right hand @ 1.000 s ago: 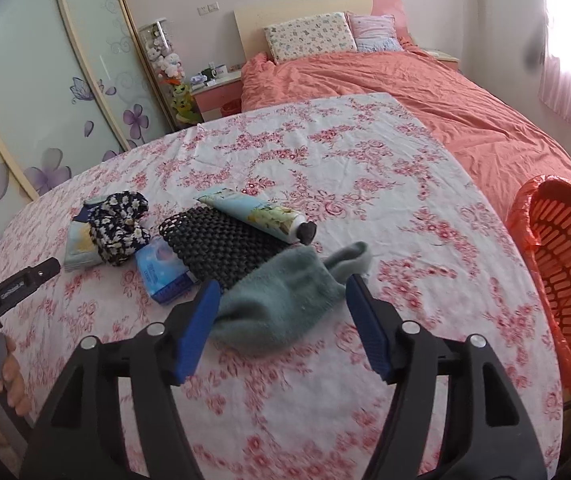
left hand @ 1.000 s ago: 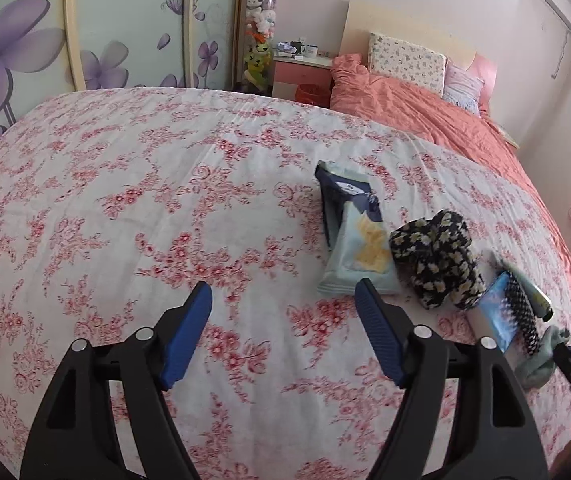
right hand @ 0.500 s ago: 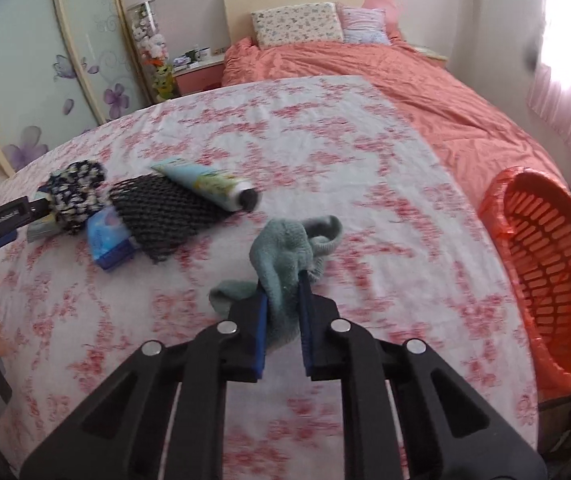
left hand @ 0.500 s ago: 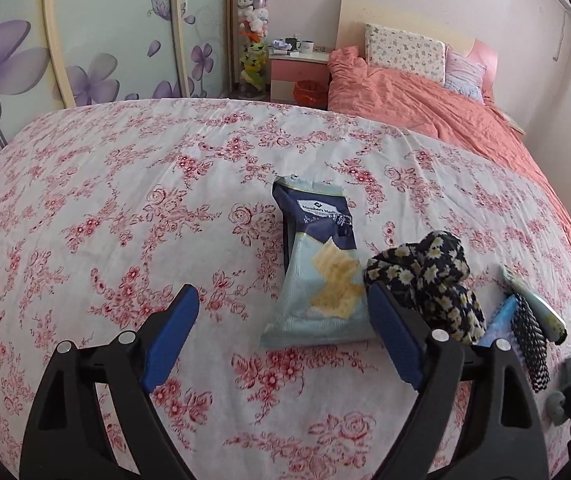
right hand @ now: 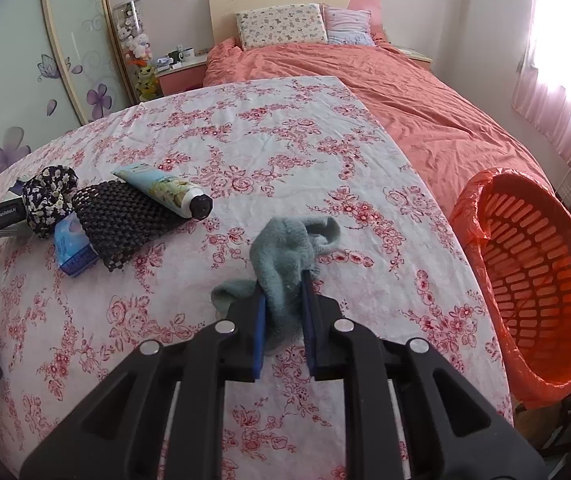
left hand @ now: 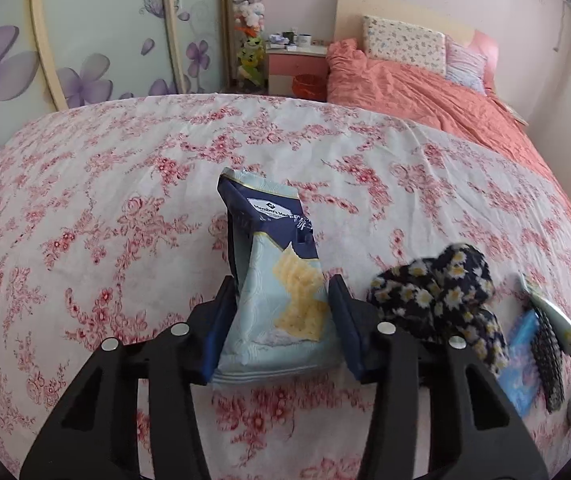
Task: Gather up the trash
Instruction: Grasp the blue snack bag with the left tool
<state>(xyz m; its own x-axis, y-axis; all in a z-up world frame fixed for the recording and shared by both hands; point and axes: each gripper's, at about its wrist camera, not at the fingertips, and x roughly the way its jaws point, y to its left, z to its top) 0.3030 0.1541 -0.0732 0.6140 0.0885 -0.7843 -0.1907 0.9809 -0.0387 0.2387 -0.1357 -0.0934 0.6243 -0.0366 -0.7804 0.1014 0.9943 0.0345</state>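
Both grippers are at the grasp step: the left gripper [left hand: 283, 304] has its fingers just closing around the snack bag [left hand: 281, 280], and the right gripper [right hand: 283, 308] is clamped on the grey sock [right hand: 285, 256]. Next, each must lift and carry to the orange basket [right hand: 541, 280] right of the sock.

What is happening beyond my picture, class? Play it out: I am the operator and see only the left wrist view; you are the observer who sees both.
Observer: The right gripper has just been closing its jaws and is shut on the grey-green sock.
Operator: Is there a bin?
Observer: Yes, an orange basket with an orange liner stands off the cloth's right edge.
Operator: And the tube?
Observer: The tube lies across the black mesh pad, cap toward the sock.
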